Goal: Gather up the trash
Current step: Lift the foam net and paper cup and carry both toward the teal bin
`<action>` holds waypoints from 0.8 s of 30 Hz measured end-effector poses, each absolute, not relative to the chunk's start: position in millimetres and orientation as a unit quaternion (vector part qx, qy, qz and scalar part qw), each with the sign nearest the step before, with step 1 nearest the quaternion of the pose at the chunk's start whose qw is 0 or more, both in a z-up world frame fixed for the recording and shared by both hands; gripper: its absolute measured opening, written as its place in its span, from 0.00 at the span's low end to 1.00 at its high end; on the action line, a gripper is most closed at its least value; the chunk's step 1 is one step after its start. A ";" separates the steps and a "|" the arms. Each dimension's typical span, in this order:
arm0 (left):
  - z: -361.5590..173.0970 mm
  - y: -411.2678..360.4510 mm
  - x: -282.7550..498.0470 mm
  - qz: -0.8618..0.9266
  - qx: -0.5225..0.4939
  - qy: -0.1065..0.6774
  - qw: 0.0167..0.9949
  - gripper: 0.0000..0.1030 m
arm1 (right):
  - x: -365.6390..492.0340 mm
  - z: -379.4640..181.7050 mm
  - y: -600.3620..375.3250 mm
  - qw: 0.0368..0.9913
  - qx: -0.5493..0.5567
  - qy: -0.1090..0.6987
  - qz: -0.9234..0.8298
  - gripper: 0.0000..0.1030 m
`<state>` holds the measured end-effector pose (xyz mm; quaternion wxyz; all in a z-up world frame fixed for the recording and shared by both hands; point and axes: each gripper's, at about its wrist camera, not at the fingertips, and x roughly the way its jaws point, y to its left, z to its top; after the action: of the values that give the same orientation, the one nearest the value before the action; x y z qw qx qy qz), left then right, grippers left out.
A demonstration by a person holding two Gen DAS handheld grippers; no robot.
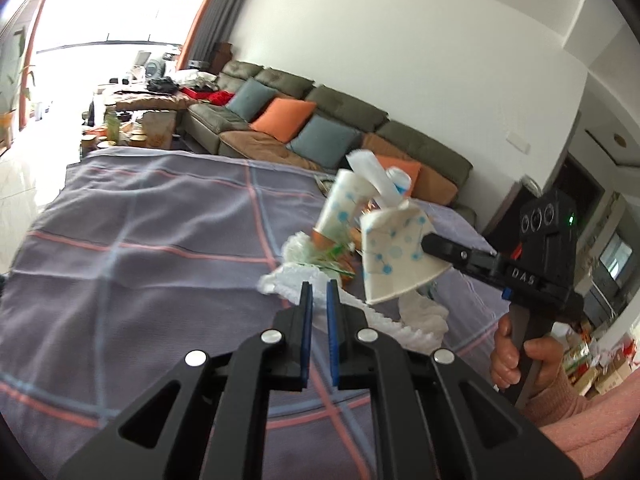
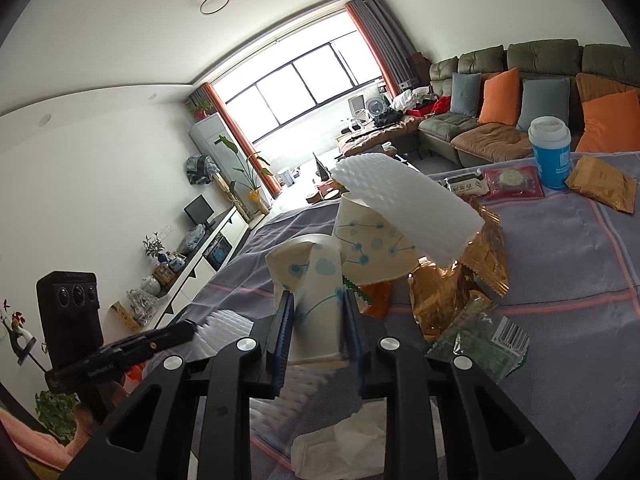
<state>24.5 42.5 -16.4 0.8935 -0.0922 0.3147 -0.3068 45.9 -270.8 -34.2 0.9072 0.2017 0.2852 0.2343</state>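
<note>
Right claw [image 2: 316, 320] was clamped on one crushed paper cup [image 2: 316, 284]; left claw [image 1: 319, 312] sat nearly closed on white foam wrap [image 1: 288, 276]. Two dotted cups total, second cup [image 2: 372, 240] behind it.

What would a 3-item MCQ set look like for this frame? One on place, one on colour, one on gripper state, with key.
1. Where does the blue cup with the white lid stand?
A. On the sofa
B. On the cloth-covered table, at its far side
C. On the floor

2. What colour is the print on the paper cup held by the right gripper?
A. Blue
B. Red
C. Black

3. How is the left gripper?
A. Wide open, off the table
B. Shut on a paper cup
C. Nearly closed at the white foam sheet

Key
1 B: it stands on the plaid cloth beside the snack packets, in front of the sofa.
2 A: blue dots and lines on white.
3 C: its blue pads leave a narrow gap with foam between them; whether they pinch it is unclear.
</note>
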 end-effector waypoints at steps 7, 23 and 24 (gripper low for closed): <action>-19.6 79.5 22.1 -0.244 -0.095 0.315 0.912 0.08 | 56.1 -42.5 -249.9 0.900 0.180 0.303 0.255 0.24; -78.4 88.4 37.9 -0.245 -0.086 0.381 0.888 0.42 | 74.1 -57.8 -217.9 0.888 0.152 0.337 0.271 0.24; -78.3 87.4 37.7 -0.244 -0.084 0.378 0.889 0.39 | 74.6 -57.1 -217.3 0.889 0.150 0.337 0.271 0.24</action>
<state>37.7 87.4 -78.3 0.8890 -0.0837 0.3781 -0.2445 74.6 -217.3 -57.1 0.8889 0.1501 0.3373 0.2714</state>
